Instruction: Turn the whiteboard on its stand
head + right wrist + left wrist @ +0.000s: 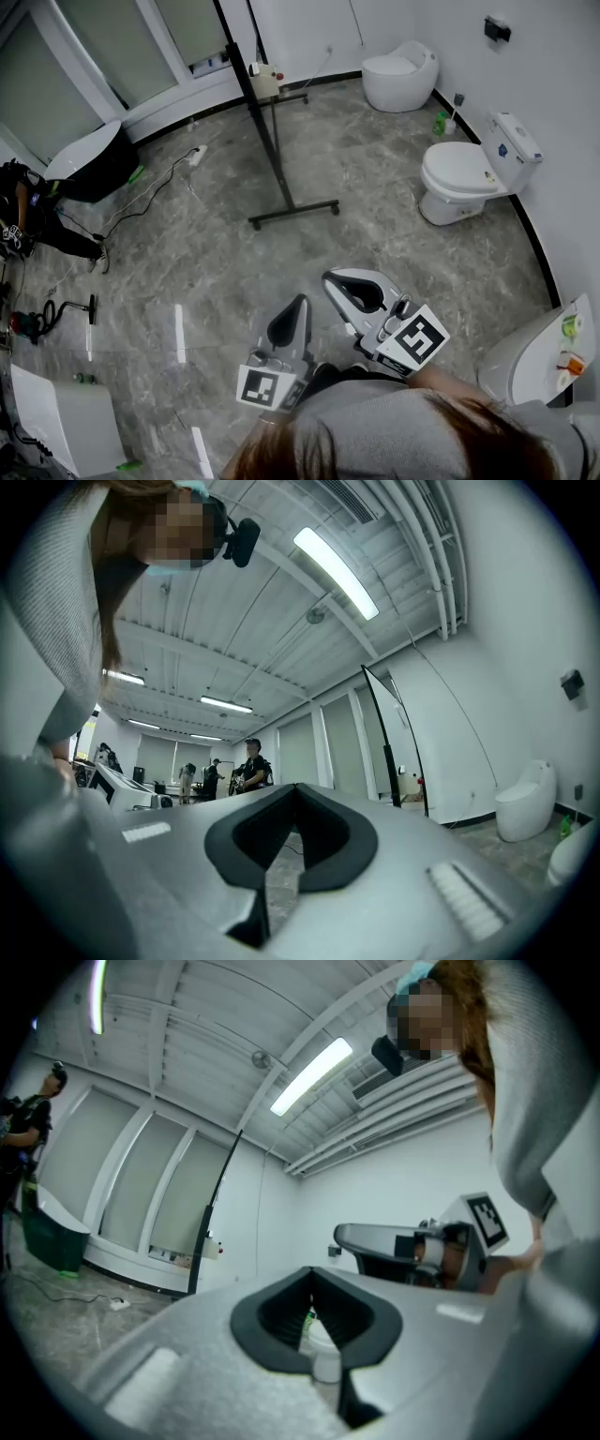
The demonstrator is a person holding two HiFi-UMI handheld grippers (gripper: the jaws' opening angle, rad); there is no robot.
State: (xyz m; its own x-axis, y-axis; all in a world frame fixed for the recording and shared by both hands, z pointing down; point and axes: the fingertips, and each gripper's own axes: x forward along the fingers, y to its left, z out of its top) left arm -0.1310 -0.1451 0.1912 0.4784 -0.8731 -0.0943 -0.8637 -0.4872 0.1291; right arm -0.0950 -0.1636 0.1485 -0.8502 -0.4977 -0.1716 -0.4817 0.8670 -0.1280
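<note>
The whiteboard (251, 84) stands on its black wheeled stand (293, 213) at the far middle of the room, seen edge-on as a thin dark line. It shows the same way in the left gripper view (211, 1227) and the right gripper view (386, 738). My left gripper (289, 323) and right gripper (361, 286) hover side by side close to my body, well short of the stand. Both are shut with nothing between the fingers, as the left gripper (312, 1274) and the right gripper (297, 789) show in their own views.
Two white toilets (466, 178) (401, 75) stand at the right along the curved wall. A power strip (196, 155) and cables lie on the floor to the left, near a black-and-white tub (89, 164). A person (19, 216) stands at the far left. More white fixtures (539, 352) sit at the lower corners.
</note>
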